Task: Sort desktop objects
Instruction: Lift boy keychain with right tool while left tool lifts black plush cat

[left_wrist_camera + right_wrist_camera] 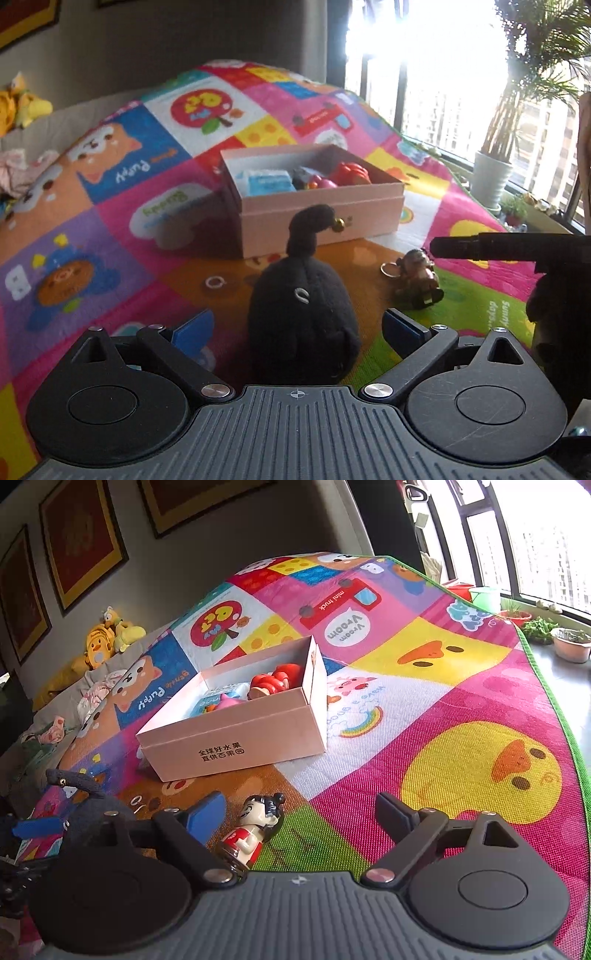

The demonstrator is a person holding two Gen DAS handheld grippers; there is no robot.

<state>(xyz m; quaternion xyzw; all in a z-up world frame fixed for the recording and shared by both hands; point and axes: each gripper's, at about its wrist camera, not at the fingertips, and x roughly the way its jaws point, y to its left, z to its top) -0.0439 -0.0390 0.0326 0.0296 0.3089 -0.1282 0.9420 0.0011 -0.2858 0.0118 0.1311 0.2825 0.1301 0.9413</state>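
A colourful patchwork play mat [461, 686] with cartoon animals and ducks is spread over the whole surface. Near its middle a pink cardboard box [236, 738] is set, its top open; inside it a blue-and-white packet [266, 182], a red toy [352, 173] and other small toys can be made out, though not all can be identified.

Nearer than the box, a black plush toy [304, 314] with a thin curved neck is seen standing on the mat, directly between the spread fingers of the left gripper [297, 330]. The blue pads are held well apart on either side of it and are not pressed against it, so nothing is gripped.

To the right of the plush, a small figurine keychain [255, 834] with a dark hair bun and a red-and-white body is laid on the mat. It is found just beside the left finger of the right gripper [306, 814], whose fingers are likewise spread wide and closed on nothing.
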